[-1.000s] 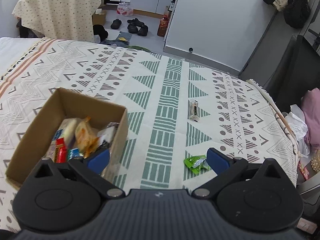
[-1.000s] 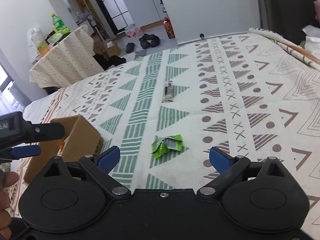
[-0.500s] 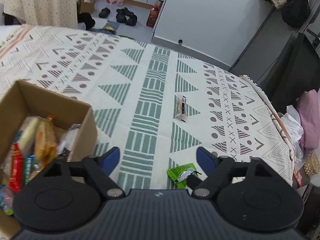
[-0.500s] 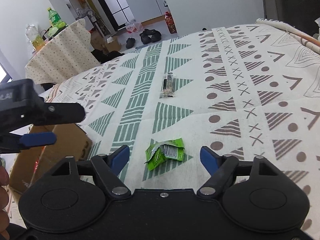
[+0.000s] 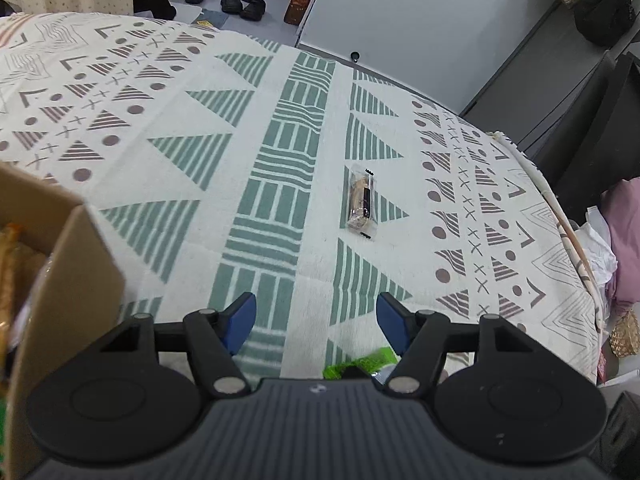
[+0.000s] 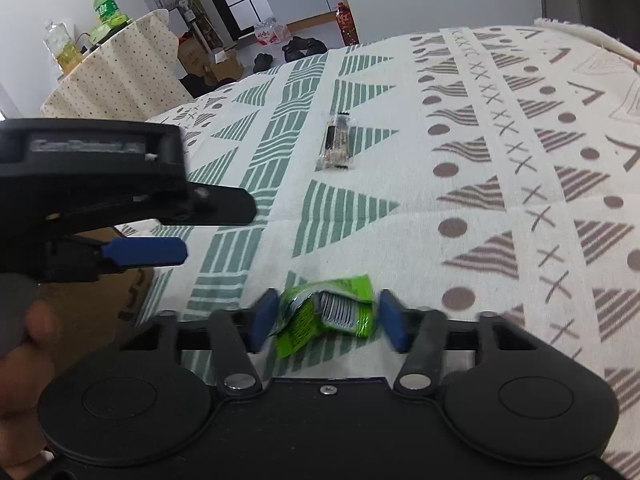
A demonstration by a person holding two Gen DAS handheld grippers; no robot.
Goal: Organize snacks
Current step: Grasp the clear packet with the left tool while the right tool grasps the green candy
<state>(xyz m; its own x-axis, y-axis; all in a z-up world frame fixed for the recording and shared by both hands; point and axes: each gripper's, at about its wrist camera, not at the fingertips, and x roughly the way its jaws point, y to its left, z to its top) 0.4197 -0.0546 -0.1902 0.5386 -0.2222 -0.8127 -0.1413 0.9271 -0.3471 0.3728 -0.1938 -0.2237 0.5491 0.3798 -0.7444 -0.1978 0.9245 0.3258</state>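
A brown box (image 5: 60, 280) sits at the left edge of the left view, on the patterned cloth (image 5: 280, 200). It holds snacks, but only a bit of orange wrapper and clear plastic shows, too blurred to name.

The right tongs (image 6: 326, 320) are low in the right view. Their blue pads have just been closing and now stand narrow on both sides of the green pack (image 6: 328, 316). The pack lies crumpled on the cloth between them. The left pad is touching or nearly touching the pack; the right pad is just beside it. I cannot tell if they squeeze it yet.

The left tongs (image 5: 316, 316) are at the bottom of the left view. They have just been closing too, stand partly open, and hold nothing. A corner of the green pack peeks out under them.

A long clear bar pack (image 5: 361, 202) lies alone in the middle of the cloth, well apart from the box.

A hand (image 6: 24, 344) shows at the lower left of the right view.
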